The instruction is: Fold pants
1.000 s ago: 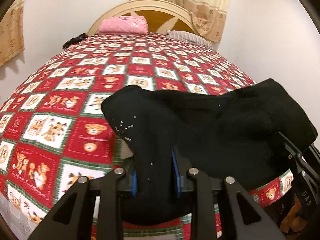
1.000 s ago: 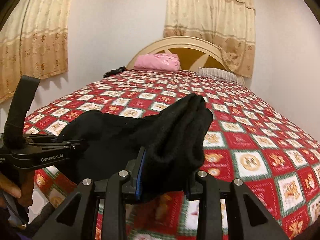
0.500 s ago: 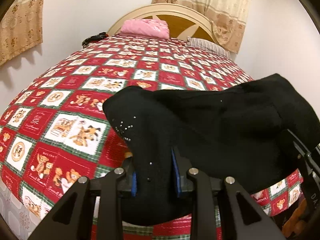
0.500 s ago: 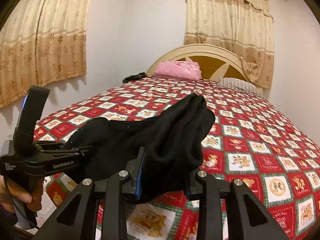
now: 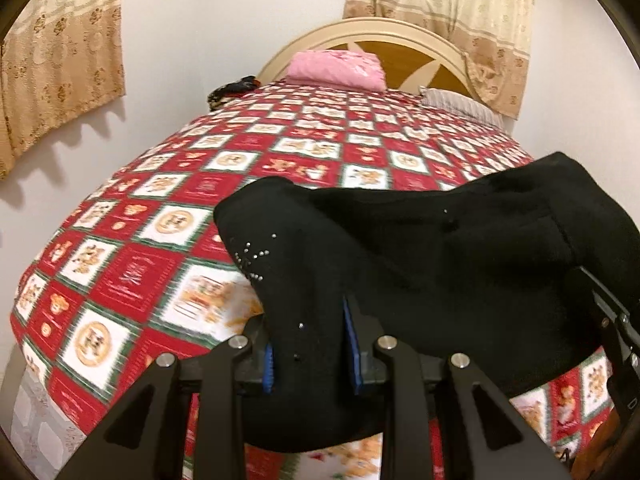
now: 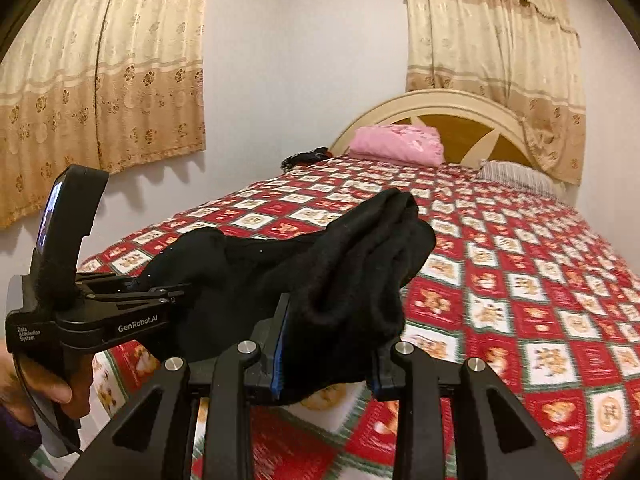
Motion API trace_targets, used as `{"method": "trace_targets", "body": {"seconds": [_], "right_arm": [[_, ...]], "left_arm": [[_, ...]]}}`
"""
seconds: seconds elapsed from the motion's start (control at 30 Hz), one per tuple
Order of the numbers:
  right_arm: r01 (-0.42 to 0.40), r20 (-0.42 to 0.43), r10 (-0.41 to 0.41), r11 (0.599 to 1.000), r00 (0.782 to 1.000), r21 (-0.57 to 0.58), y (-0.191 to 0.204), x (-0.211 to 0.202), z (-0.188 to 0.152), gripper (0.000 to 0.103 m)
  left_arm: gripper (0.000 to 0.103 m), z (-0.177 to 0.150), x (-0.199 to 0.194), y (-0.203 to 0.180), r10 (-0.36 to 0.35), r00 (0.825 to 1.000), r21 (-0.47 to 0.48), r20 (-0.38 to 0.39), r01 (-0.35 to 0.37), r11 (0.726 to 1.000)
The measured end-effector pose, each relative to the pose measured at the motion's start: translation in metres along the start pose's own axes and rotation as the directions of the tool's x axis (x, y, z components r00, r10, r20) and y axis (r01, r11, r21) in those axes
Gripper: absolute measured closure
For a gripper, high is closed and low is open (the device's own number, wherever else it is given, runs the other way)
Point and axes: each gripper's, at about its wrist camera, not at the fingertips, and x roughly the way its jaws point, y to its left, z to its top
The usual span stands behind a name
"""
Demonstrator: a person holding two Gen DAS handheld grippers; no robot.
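Black pants (image 5: 420, 260) with small rhinestones hang bunched between both grippers, above the near end of a bed with a red teddy-bear quilt (image 5: 160, 248). My left gripper (image 5: 310, 352) is shut on one end of the cloth, its blue pads pressed into it. My right gripper (image 6: 328, 356) is shut on the other end, a thick folded wad of the pants (image 6: 360, 264). In the right wrist view the left gripper (image 6: 172, 296) shows at the left, held by a hand (image 6: 48, 392). Part of the right gripper (image 5: 612, 320) shows at the right edge of the left wrist view.
A pink folded cloth (image 6: 396, 144) and a striped pillow (image 6: 516, 174) lie by the cream headboard (image 6: 460, 116). A dark item (image 6: 306, 158) lies at the far left corner. Beige curtains (image 6: 100, 80) hang on the walls. The quilt (image 6: 520, 280) spreads wide beyond the pants.
Both grippers have carried the pants sideways to the left along the foot of the bed, so the bed and headboard have shifted right in both views. Both grips are unchanged.
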Motion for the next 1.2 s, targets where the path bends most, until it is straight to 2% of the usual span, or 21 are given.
{"method": "trace_targets", "body": {"seconds": [0.17, 0.33, 0.43, 0.5, 0.6, 0.67, 0.7, 0.73, 0.77, 0.83, 0.9, 0.97, 1.07, 1.13, 1.2], "right_arm": [[-0.035, 0.003, 0.035, 0.999, 0.999, 0.012, 0.011, 0.027, 0.011, 0.071], [-0.035, 0.007, 0.035, 0.999, 0.999, 0.025, 0.018, 0.057, 0.018, 0.071], [-0.013, -0.036, 0.015, 0.999, 0.999, 0.039, 0.014, 0.083, 0.015, 0.071], [0.009, -0.082, -0.006, 0.999, 0.997, 0.042, 0.009, 0.101, 0.008, 0.071], [0.046, -0.183, -0.039, 0.998, 0.982, 0.035, 0.000, 0.128, -0.010, 0.071], [0.063, -0.230, -0.053, 0.997, 0.972, 0.039, -0.008, 0.138, -0.020, 0.071], [0.064, -0.259, -0.047, 0.996, 0.965, 0.056, -0.013, 0.143, -0.024, 0.070], [0.063, -0.280, -0.040, 0.995, 0.959, 0.074, -0.017, 0.145, -0.024, 0.069], [0.060, -0.302, -0.029, 0.994, 0.953, 0.093, -0.020, 0.148, -0.025, 0.066], [0.045, -0.343, -0.005, 0.993, 0.939, 0.109, -0.026, 0.152, -0.029, 0.059], [0.026, -0.353, 0.020, 0.992, 0.935, 0.126, -0.031, 0.148, -0.033, 0.051], [0.013, -0.354, 0.042, 0.988, 0.934, 0.152, -0.041, 0.141, -0.036, 0.039], [-0.019, -0.335, 0.107, 0.966, 0.936, 0.256, -0.059, 0.126, -0.040, 0.038], [-0.013, -0.311, 0.120, 0.946, 0.943, 0.323, -0.066, 0.115, -0.040, 0.038], [0.046, -0.292, 0.052, 0.946, 0.955, 0.321, -0.067, 0.102, -0.034, 0.038]], "left_arm": [[0.075, 0.019, 0.008, 0.014, 0.082, 0.996, 0.028, 0.028, -0.083, 0.996], [0.075, 0.033, 0.027, 0.020, 0.141, 0.989, 0.055, 0.049, -0.143, 0.988], [0.076, 0.033, 0.057, 0.019, 0.161, 0.987, 0.078, 0.005, -0.161, 0.984], [0.081, 0.028, 0.082, 0.022, 0.160, 0.985, 0.074, -0.065, -0.155, 0.985], [0.080, 0.018, 0.097, 0.026, 0.180, 0.977, 0.069, -0.115, -0.173, 0.983], [0.070, 0.016, 0.096, 0.029, 0.178, 0.977, 0.062, -0.121, -0.171, 0.983], [0.062, 0.015, 0.095, 0.031, 0.174, 0.977, 0.056, -0.124, -0.168, 0.984], [0.049, 0.015, 0.093, 0.035, 0.174, 0.976, 0.048, -0.129, -0.169, 0.984], [0.040, 0.014, 0.092, 0.038, 0.181, 0.975, 0.039, -0.131, -0.177, 0.983], [0.008, 0.011, 0.087, 0.053, 0.203, 0.969, -0.003, -0.145, -0.205, 0.979], [0.002, 0.001, 0.080, 0.075, 0.190, 0.965, -0.066, -0.182, -0.205, 0.977], [0.002, -0.008, 0.075, 0.092, 0.166, 0.962, -0.121, -0.216, -0.195, 0.973], [0.002, -0.026, 0.057, 0.121, 0.101, 0.963, -0.230, -0.248, -0.160, 0.960], [0.002, -0.032, 0.048, 0.126, 0.136, 0.954, -0.250, -0.266, -0.205, 0.946], [0.002, -0.032, 0.040, 0.124, 0.208, 0.943, -0.213, -0.260, -0.266, 0.940]]}}
